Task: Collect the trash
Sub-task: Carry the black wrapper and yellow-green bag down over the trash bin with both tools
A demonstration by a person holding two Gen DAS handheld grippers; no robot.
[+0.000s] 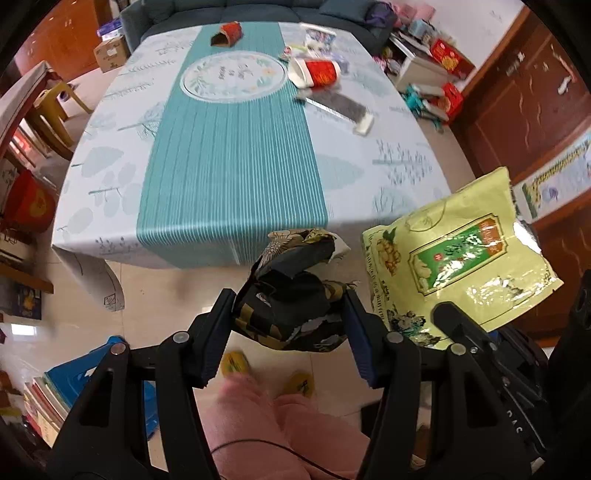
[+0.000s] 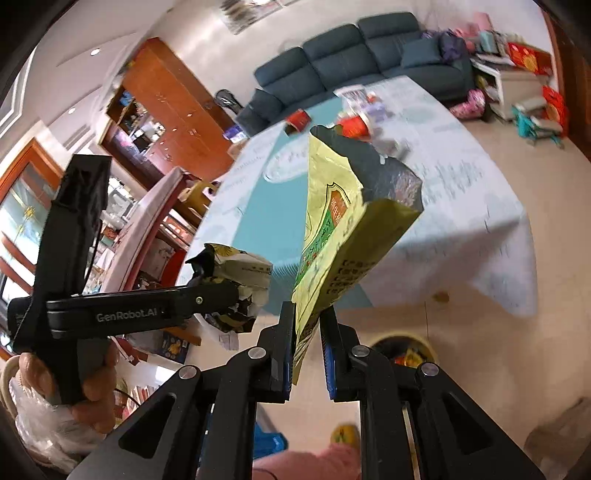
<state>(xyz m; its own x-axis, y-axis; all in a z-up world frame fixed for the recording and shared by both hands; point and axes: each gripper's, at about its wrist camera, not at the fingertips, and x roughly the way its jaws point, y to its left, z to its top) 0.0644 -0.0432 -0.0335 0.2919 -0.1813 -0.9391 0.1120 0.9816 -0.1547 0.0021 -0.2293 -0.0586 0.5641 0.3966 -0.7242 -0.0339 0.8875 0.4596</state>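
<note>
My left gripper [image 1: 288, 299] is shut on a crumpled black-and-gold wrapper [image 1: 295, 266], held above the floor just off the table's near edge. At the right of that view, my right gripper [image 1: 447, 314] carries a torn yellow-green foil bag [image 1: 454, 258]. In the right wrist view the right gripper [image 2: 308, 310] pinches the bottom edge of that bag [image 2: 343, 221], which stands upright with its torn mouth on top. The left gripper [image 2: 214, 291] is at the left with the wrapper [image 2: 240, 280], a hand around its handle.
The table [image 1: 229, 166] has a teal-striped cloth. On its far side lie a red paper cup [image 1: 317, 74], a red box [image 1: 229, 33] and a grey strip [image 1: 343, 109]. A round bin [image 2: 402, 350] with rubbish stands on the floor. A blue stool [image 1: 92, 373] is at lower left.
</note>
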